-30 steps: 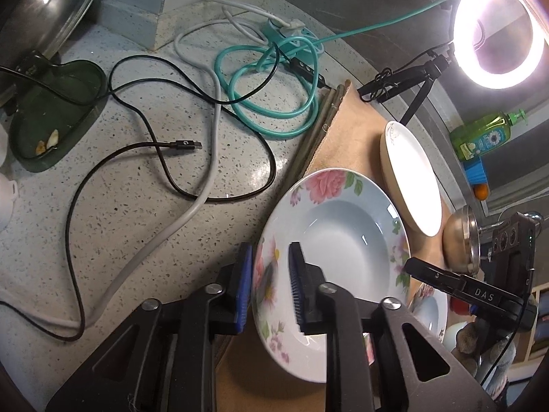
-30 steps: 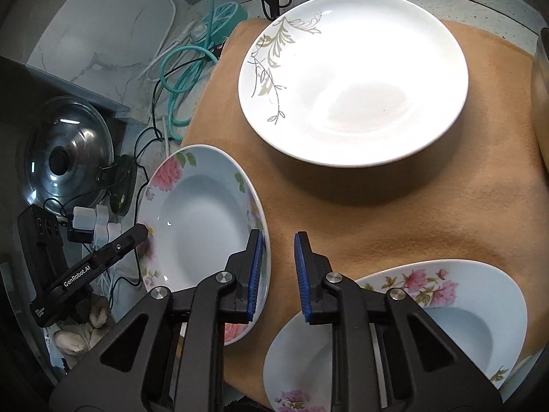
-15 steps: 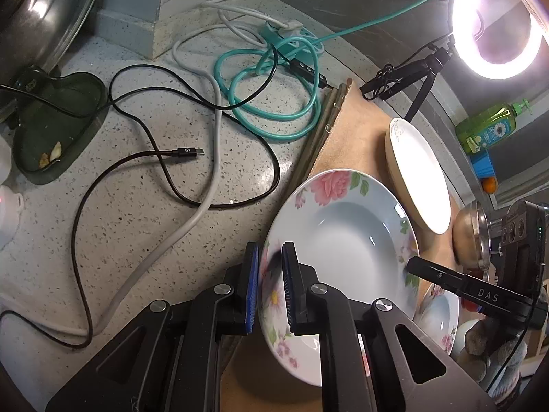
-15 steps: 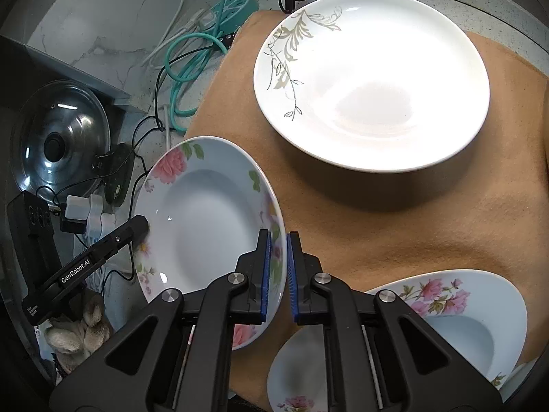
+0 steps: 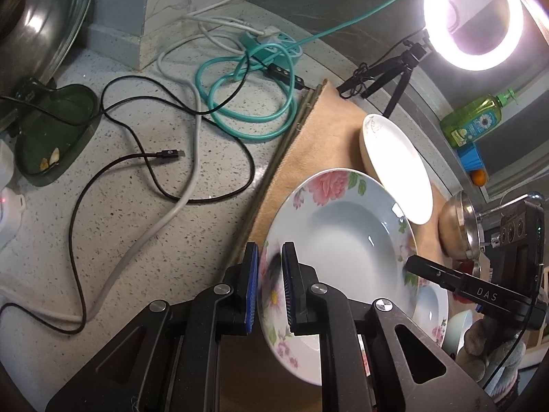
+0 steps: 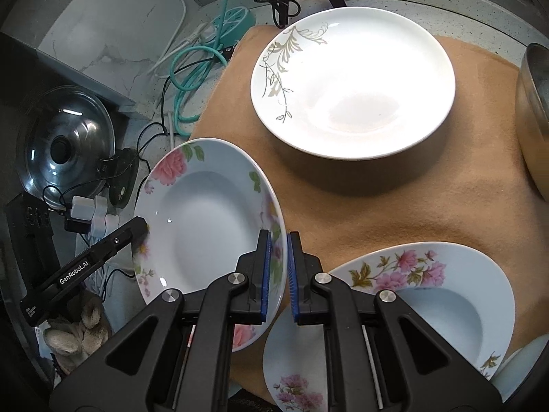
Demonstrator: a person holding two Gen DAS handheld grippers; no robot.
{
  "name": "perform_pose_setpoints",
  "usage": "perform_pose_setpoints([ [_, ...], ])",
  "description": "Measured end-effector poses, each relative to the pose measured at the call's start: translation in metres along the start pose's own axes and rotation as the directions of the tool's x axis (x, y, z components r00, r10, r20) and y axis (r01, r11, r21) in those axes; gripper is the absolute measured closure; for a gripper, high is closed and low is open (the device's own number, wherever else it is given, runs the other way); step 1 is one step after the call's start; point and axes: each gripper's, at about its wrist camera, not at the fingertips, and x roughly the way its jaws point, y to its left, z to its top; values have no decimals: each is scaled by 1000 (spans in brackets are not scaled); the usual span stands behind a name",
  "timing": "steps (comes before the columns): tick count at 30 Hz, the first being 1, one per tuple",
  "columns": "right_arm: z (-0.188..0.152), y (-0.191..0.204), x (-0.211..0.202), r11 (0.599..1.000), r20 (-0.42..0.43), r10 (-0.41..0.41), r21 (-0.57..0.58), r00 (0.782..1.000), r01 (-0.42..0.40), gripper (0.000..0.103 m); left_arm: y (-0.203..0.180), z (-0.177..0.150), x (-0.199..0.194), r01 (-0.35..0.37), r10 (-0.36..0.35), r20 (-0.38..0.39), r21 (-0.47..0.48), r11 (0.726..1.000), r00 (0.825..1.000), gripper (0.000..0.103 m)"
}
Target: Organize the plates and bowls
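A pale blue deep plate with pink roses [image 5: 346,240] [image 6: 206,219] is lifted off the tan mat, tilted. My left gripper [image 5: 269,274] is shut on its near rim. My right gripper [image 6: 278,264] is shut on the opposite rim; each gripper shows in the other's view. A white plate with a grey leaf pattern [image 6: 353,82] [image 5: 394,168] lies further back on the mat. A second rose plate [image 6: 429,292] lies at the lower right, under my right gripper.
The tan mat [image 6: 377,202] covers the counter's right part. Teal, black and white cables [image 5: 192,110] sprawl over the speckled counter. A steel pot lid [image 6: 65,144], a green dish [image 5: 55,137], a steel bowl [image 6: 535,113], a ring light [image 5: 473,17] and a soap bottle [image 5: 473,123] stand around.
Both grippers closed on the rose plate's opposite rims, then raised it off the mat and tilted it.
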Motion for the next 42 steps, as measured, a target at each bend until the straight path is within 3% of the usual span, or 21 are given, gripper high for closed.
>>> perform_pose_setpoints([
  [21, -68, -70, -72, 986, 110, -50, 163, 993, 31, 94, -84, -34, 5, 110, -99, -69, 180, 977, 993, 91],
  [42, -145, -117, -99, 942, 149, -146, 323, 978, 91, 94, -143, -50, 45, 156, -94, -185, 361, 919, 978, 90],
])
